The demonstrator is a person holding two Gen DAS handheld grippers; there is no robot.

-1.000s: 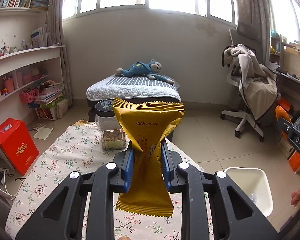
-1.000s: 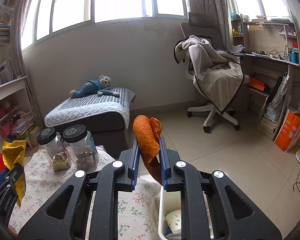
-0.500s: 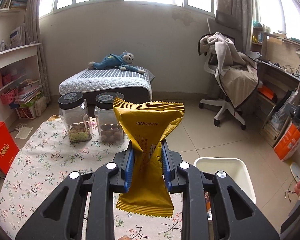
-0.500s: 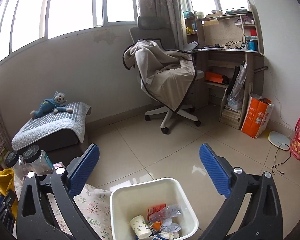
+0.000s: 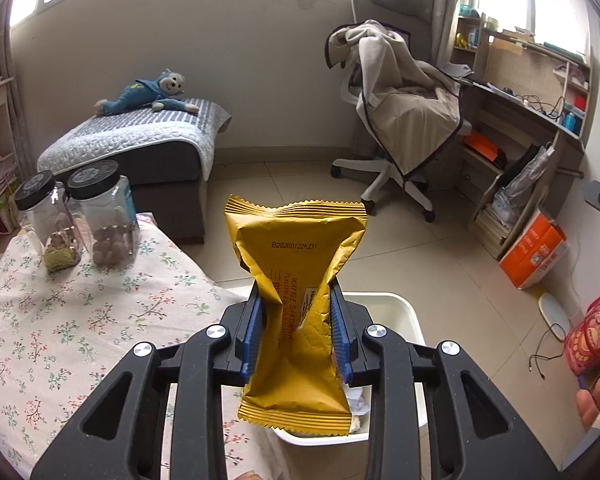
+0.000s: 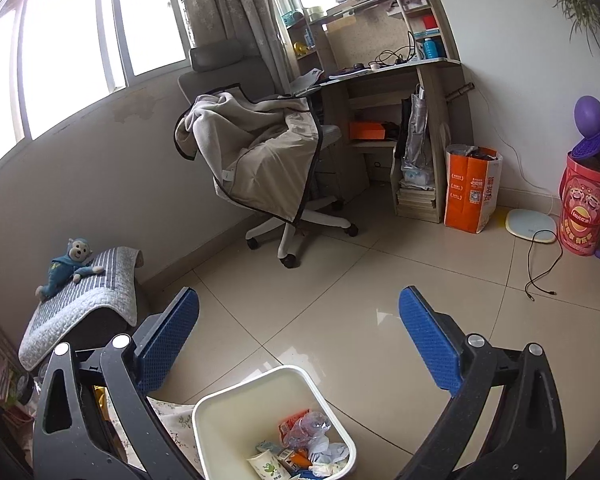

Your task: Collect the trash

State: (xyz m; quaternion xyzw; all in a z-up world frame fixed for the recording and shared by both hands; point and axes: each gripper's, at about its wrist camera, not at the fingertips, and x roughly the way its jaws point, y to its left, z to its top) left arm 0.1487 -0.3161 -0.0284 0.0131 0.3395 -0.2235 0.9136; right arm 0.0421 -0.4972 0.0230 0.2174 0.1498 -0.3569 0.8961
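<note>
While the bin [image 6: 236, 408] at 6 o'clock already holds scraps, the right gripper [image 6: 300, 336] gapes wide and empty, and the left gripper [image 5: 296, 328], jaws opening, has the yellow wrapper [image 5: 296, 280] between its pads over the bin, drop pending.

The yellow snack packet [image 5: 300, 312] reads "B20260122K231" and "WAFFLE SANDWICH"

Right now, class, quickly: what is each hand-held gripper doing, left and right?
Left hand-held gripper: jaws opening, yellow wrapper still between the pads, above the bin.
Right hand-held gripper: wide open, holding nothing.
</note>
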